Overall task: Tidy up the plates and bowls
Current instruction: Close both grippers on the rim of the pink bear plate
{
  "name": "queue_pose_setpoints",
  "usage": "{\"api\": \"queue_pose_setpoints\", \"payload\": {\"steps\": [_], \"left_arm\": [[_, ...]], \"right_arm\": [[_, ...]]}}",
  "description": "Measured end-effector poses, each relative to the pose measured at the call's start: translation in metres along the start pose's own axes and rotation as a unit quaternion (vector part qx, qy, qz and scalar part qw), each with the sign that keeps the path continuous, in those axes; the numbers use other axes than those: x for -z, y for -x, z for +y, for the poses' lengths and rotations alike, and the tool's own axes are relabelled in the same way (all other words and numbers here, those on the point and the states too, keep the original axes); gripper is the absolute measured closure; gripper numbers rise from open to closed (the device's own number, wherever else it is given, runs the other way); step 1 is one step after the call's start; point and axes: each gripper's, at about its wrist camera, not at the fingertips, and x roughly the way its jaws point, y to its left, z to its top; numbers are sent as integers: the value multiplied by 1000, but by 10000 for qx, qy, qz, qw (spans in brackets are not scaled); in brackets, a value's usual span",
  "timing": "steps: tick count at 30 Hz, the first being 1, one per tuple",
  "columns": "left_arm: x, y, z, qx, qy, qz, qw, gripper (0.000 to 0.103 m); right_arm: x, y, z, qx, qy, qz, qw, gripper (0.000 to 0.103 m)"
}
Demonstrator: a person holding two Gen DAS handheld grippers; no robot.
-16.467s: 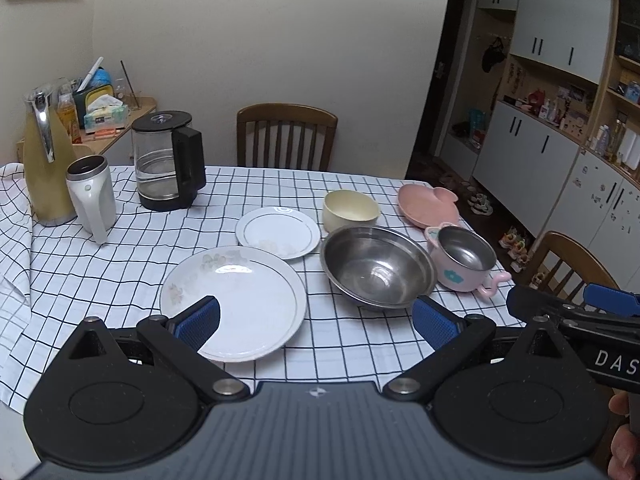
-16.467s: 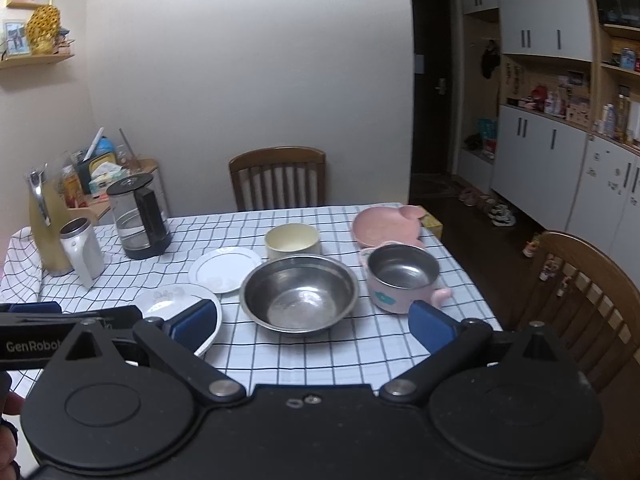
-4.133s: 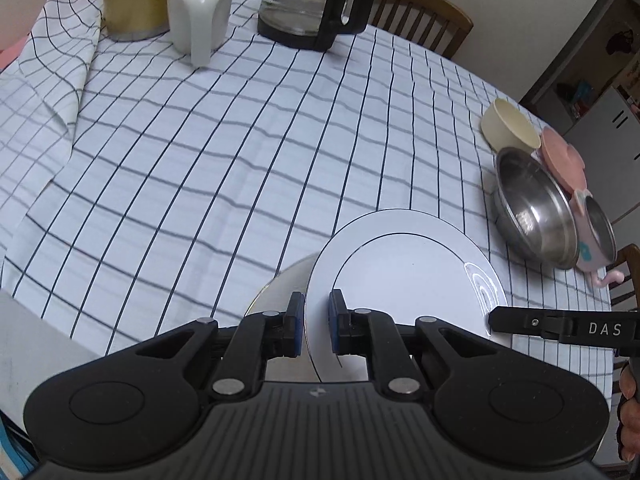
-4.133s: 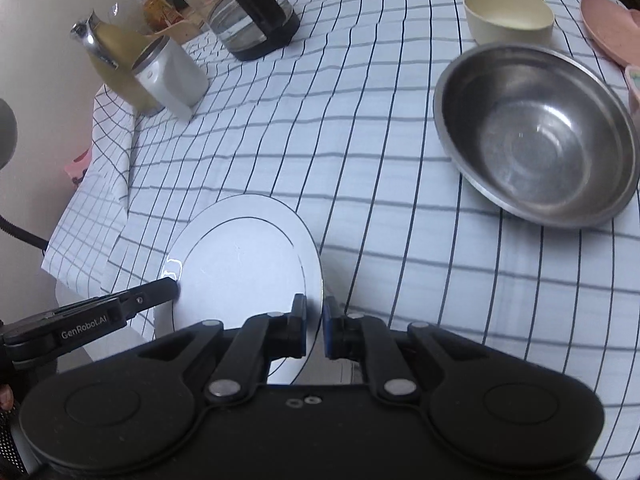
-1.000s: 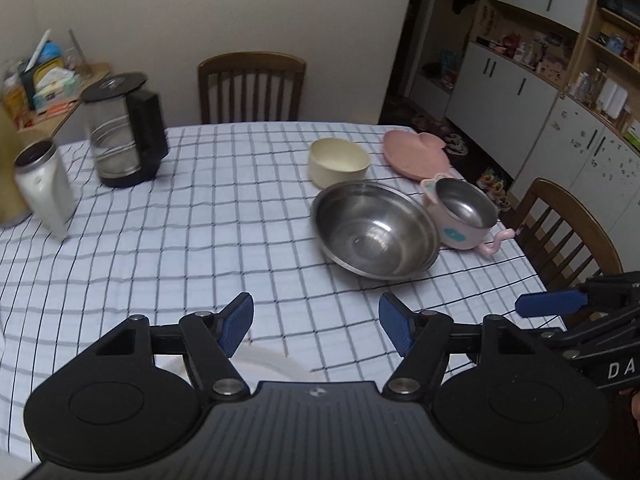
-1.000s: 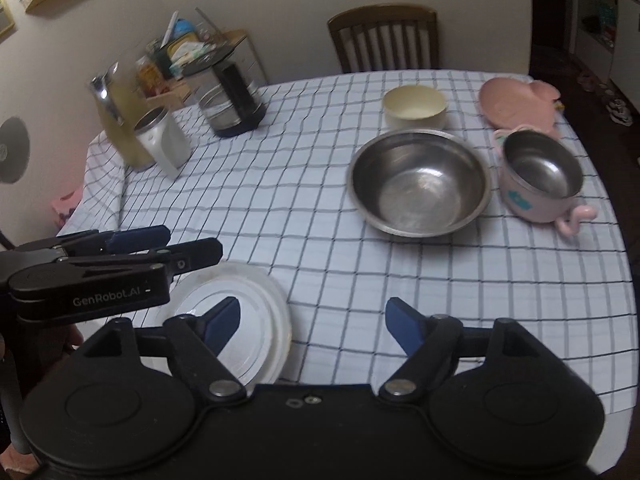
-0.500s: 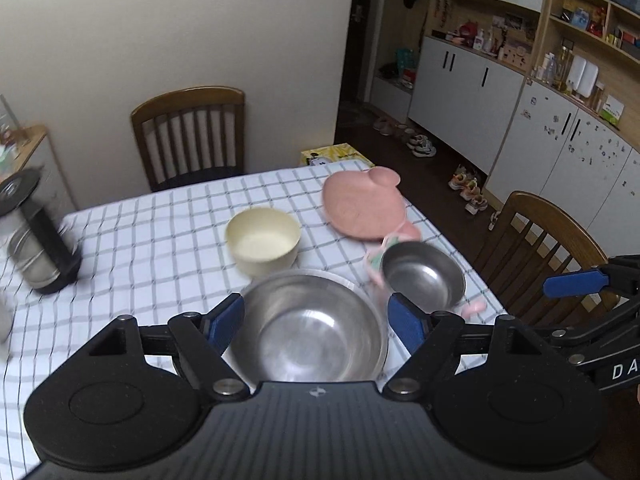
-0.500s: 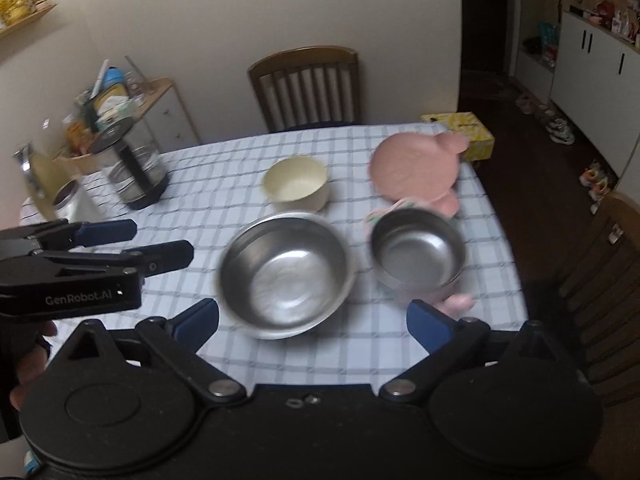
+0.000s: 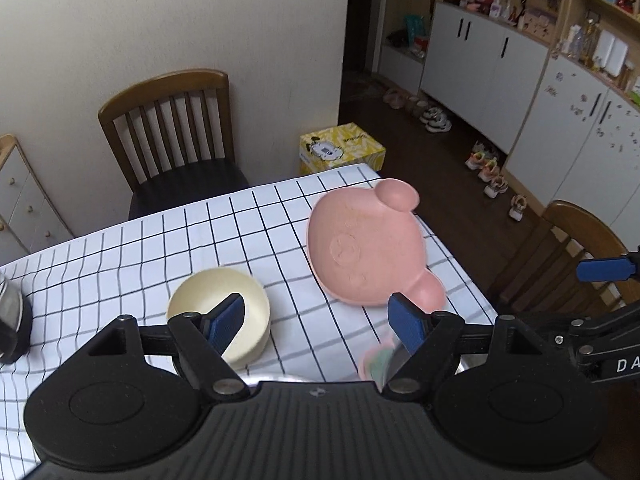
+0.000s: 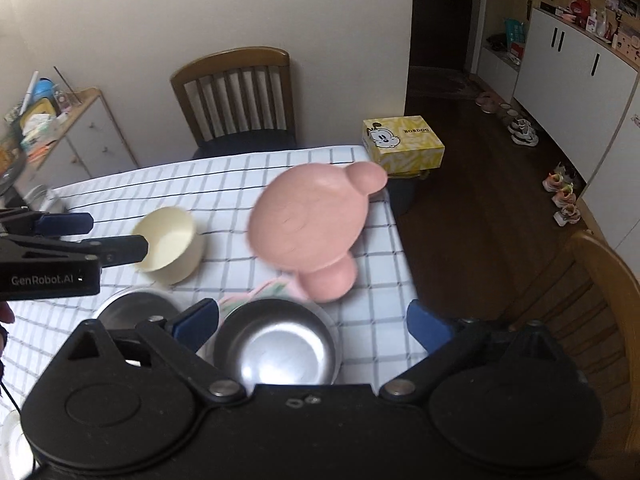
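Both units are held above the far right end of the checked surface [image 9: 120,248], empty. The left hand-held gripper [image 9: 316,322] has its blue pads spread wide apart; between them lie the cream bowl [image 9: 222,312] at left and the pink bear-shaped plate [image 9: 364,240] at right, the two well apart. The right hand-held gripper [image 10: 314,326] is likewise spread wide, directly over the pink cup with a steel liner [image 10: 276,344]. A large steel bowl [image 10: 132,308] sits just beside that cup on the left, partly hidden by the gripper body. In the right wrist view the pink plate is motion-blurred. Surroundings: a wooden chair [image 10: 236,96] behind the surface, a second wooden chair [image 9: 572,248] at right, a yellow cartoon box [image 10: 404,144] beyond the far corner, white cabinets [image 9: 488,64] and shoes on the floor.
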Motion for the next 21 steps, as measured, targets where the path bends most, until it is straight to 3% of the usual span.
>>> {"api": "queue_pose_setpoints", "payload": {"steps": [10, 21], "left_arm": [[-45, -95, -9, -111, 19, 362, 9993, 25], [-62, -196, -6, -378, -51, 888, 9953, 25]], "right_arm": [[-49, -81, -36, 43, 213, 298, 9993, 5], [-81, -181, -65, 94, -2, 794, 9968, 28]]}}
